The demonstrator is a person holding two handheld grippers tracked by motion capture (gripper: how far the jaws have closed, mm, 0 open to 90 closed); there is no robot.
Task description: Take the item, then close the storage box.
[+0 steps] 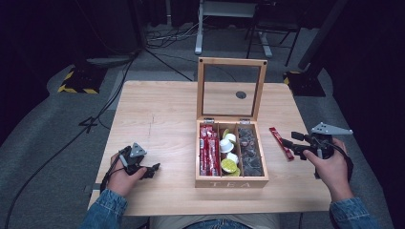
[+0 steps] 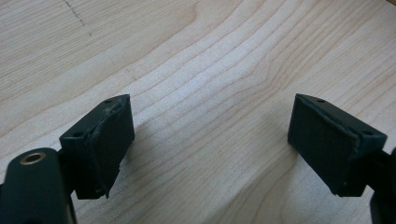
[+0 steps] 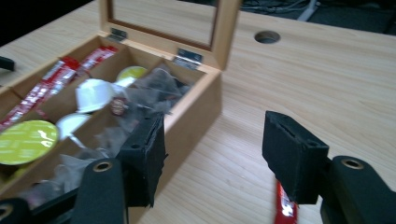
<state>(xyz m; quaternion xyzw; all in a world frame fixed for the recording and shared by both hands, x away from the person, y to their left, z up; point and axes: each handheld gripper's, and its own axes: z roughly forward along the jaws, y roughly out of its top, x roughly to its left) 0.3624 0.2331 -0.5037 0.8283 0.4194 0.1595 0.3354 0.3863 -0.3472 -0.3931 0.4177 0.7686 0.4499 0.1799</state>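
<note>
One red sachet [image 1: 281, 142] — beside right claw [image 1: 288, 145]

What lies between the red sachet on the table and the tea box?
Nothing: in the high view only bare table separates the red sachet from the tea box; the right gripper view agrees.

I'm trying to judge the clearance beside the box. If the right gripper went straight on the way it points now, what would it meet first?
Probably the tea box's right wall: the right gripper points left at it, jaws open, above the red sachet lying on the table. Height is unclear, so it might pass over the rim.
</note>
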